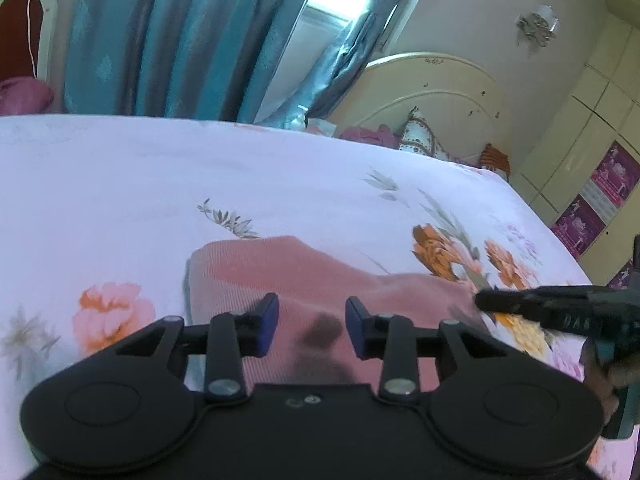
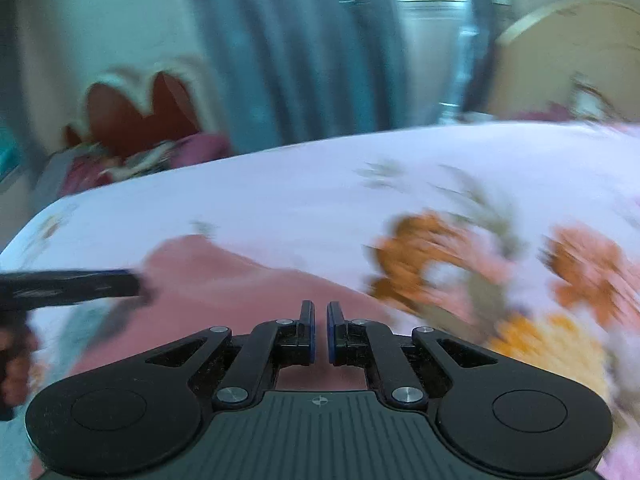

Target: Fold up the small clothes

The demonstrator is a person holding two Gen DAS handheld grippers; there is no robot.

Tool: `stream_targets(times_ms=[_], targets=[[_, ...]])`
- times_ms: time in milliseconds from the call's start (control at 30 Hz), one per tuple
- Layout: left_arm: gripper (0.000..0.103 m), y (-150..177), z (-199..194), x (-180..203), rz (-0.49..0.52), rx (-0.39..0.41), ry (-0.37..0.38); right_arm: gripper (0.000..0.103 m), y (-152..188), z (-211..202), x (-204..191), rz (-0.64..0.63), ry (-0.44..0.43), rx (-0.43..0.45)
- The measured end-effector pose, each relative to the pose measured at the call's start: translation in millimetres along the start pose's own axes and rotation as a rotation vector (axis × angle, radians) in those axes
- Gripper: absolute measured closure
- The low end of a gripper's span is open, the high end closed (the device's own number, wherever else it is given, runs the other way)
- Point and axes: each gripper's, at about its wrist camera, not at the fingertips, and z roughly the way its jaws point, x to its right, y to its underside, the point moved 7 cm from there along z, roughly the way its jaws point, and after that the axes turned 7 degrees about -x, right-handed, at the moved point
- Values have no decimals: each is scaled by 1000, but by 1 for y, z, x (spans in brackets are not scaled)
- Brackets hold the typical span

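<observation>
both grippers low over a pink garment on a flowered bed

now, 2 hand-held grippers hang above the bed. the left gripper [image 1: 312, 326] has its jaws parted, nothing pressed between the blue pads [image 1: 267, 322]; pink cloth shows through the gap beneath them. the right gripper [image 2: 319, 334] is nearly clenched, only a thin slit between its pads, and no fabric is visibly caught there.

the pink garment [image 1: 288, 268] lies flat on the bedsheet [image 1: 120, 184], directly under both tools, stretching from 6 o'clock up toward 12 o'clock in the left view. in that view the right gripper enters from 3 o'clock, its tip at the garment's right edge. in the right view, which is blurred, the left gripper reaches in from 9 o'clock over the garment's left side.

the sheet is white with orange and pink flowers [image 1: 440, 254]. beyond it, at 12 o'clock, hang blue curtains [image 1: 160, 36]; a cream headboard [image 1: 436, 96] stands at 2 o'clock.
</observation>
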Motion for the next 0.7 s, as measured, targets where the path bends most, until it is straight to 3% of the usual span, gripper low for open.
stream_targets(times_ms=[33,100,200,300,400,467,600,700], targets=[[67,-1,9,-2,5,-25,-4,98,-2,17,-8,-15,-25,-49],[64,2,27,-9,32,-89,-47,98,-1,48,-7,-49,22,-105],[63,-4,31,-19,3,-64,-48,98,-19,56,1,37,39,-70],[65,-9,31,-25,-23,-50,-68,98,-24,64,1,-4,93,-83],[65,-7,8,-15,-13,-11,-39,98,-22,37,6,2,99,-46],[66,8,-16,0,41,26,-16,97,-9,16,0,-9,71,-14],[69,51,-50,30,115,47,11,98,37,-12,-28,-116,-63,-50],[69,79,-65,42,134,40,18,98,77,-30,-37,-190,-30,-91]])
